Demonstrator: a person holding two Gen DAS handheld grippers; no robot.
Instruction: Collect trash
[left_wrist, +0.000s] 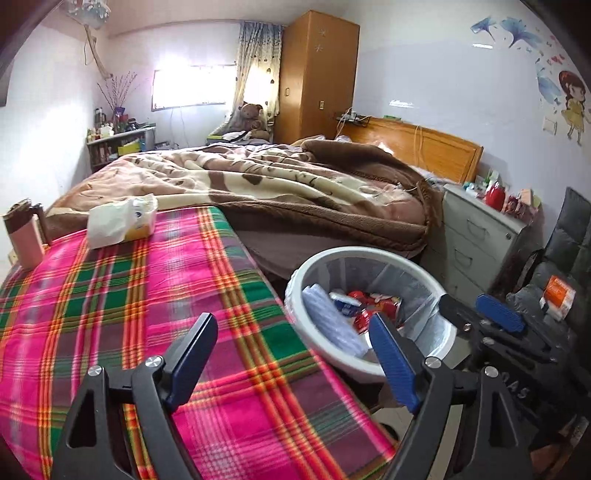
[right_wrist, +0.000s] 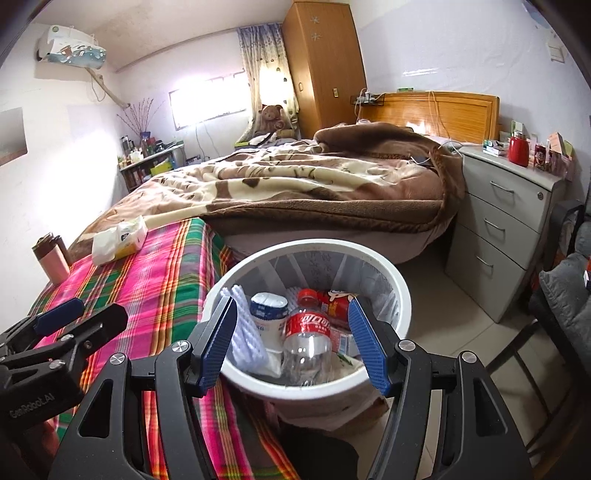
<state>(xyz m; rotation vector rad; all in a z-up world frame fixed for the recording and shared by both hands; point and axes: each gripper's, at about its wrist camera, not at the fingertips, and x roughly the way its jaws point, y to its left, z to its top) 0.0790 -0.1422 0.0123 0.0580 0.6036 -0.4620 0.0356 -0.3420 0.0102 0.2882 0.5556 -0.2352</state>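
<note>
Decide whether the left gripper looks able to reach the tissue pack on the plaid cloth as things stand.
Probably yes. The left gripper is open and holds nothing, and only bare plaid cloth lies between it and the tissue pack, far across the cloth.

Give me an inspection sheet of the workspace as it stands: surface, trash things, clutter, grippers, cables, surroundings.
Surface: plaid cloth over the table; near part bare.
Job's things: white bin beside the table, holding a clear bottle, a white jar, a red can and white cord.
Clutter: tissue pack and pink flask at the cloth's far end.
Grippers: left gripper jaws open, empty, at the table edge; right gripper jaws open, empty, above the bin.
Cables: cords hang over the headboard.
Surroundings: bed with brown blanket, grey drawers, wardrobe, chair.
</note>
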